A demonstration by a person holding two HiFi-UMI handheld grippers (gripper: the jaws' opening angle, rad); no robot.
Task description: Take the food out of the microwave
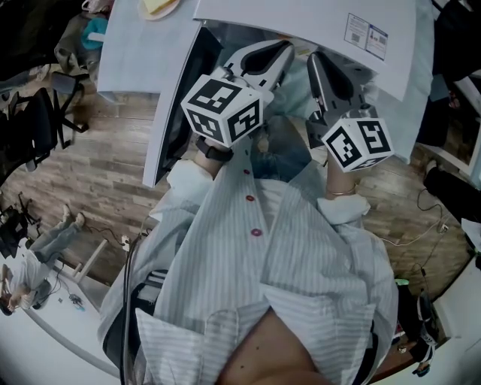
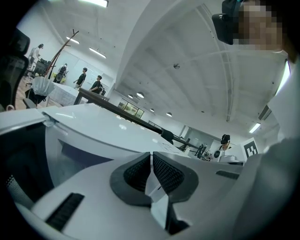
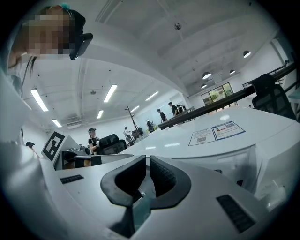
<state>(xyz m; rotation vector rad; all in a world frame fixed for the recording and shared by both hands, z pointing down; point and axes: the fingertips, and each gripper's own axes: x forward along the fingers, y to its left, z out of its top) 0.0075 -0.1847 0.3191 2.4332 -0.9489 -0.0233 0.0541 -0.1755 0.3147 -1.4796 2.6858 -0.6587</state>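
Food: the only candidate in sight is a plate of pale yellow food (image 1: 159, 6) at the top edge of the head view, upper left. It sits on the white worktop (image 1: 128, 53) beside the microwave (image 1: 301, 19). The microwave's door (image 1: 176, 113) hangs open, left of centre. The cavity is hidden behind both grippers, so its contents cannot be told.

On the left gripper (image 2: 151, 157) the fingers (image 2: 168, 173) are pressed together, nothing between them. The right gripper (image 3: 147, 161) is likewise closed and empty.

Judgement: door-opening is done. Either the food is already out on that plate, or the reach-in is yet to come.
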